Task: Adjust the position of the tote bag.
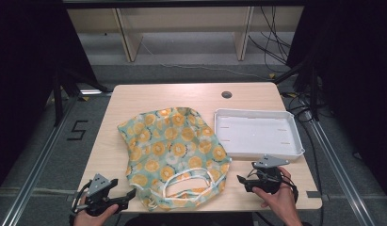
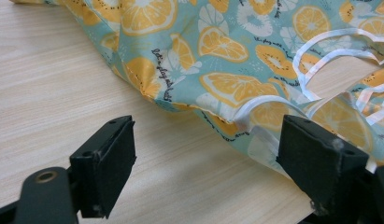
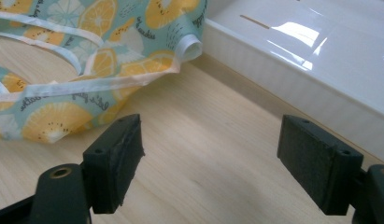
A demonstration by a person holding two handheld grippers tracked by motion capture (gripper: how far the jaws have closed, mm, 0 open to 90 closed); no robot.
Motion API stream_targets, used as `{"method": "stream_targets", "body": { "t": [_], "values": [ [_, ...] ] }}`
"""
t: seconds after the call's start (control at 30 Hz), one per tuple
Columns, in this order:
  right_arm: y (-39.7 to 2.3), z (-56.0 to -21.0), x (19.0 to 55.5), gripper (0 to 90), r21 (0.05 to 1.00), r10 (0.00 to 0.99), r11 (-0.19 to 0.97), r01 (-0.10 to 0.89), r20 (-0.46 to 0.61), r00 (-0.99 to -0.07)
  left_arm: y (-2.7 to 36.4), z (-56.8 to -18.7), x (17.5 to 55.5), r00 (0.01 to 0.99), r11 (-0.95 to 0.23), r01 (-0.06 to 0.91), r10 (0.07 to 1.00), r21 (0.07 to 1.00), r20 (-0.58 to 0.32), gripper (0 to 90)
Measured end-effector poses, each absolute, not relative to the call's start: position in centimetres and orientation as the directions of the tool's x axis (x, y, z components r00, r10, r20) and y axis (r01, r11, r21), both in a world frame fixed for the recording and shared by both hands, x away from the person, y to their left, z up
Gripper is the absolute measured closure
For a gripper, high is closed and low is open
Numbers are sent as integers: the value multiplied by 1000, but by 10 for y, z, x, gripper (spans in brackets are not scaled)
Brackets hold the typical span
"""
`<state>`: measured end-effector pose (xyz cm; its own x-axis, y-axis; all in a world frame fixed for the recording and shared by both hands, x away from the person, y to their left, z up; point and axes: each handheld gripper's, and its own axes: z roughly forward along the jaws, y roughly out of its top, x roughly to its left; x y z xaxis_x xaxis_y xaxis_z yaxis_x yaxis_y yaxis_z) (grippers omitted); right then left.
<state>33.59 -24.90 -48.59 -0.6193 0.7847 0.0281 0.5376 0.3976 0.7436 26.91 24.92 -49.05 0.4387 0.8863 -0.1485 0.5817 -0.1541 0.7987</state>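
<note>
A teal cloth bag (image 1: 174, 150) printed with orange slices lies crumpled on the wooden table (image 1: 181, 96), its white-trimmed handles toward the near edge. My left gripper (image 1: 127, 195) sits at the bag's near-left corner, jaws open. In the left gripper view the bag (image 2: 236, 60) lies just beyond the left gripper (image 2: 206, 161), its hem beside the right-hand pad; nothing is clamped. My right gripper (image 1: 241, 180) rests right of the bag's handles, open. In the right gripper view the right gripper (image 3: 210, 163) has bare table between its jaws, with the bag (image 3: 87, 51) ahead on the left.
A white empty tray (image 1: 294, 153) stands on the table's right half, just beyond my right gripper; its wall (image 3: 292, 88) is close in the right gripper view. A round grommet hole (image 1: 226, 94) sits near the far edge. Black stands and cables surround the table.
</note>
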Motion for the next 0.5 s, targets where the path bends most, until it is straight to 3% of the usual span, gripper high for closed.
{"method": "stream_targets", "body": {
  "t": [0.5],
  "values": [
    [-245, -484, 336, 270, 746, 763, 405, 529, 44, -645, 248, -491, 271, 440, -151, 589, 884, 794, -159, 185]
  ]
}}
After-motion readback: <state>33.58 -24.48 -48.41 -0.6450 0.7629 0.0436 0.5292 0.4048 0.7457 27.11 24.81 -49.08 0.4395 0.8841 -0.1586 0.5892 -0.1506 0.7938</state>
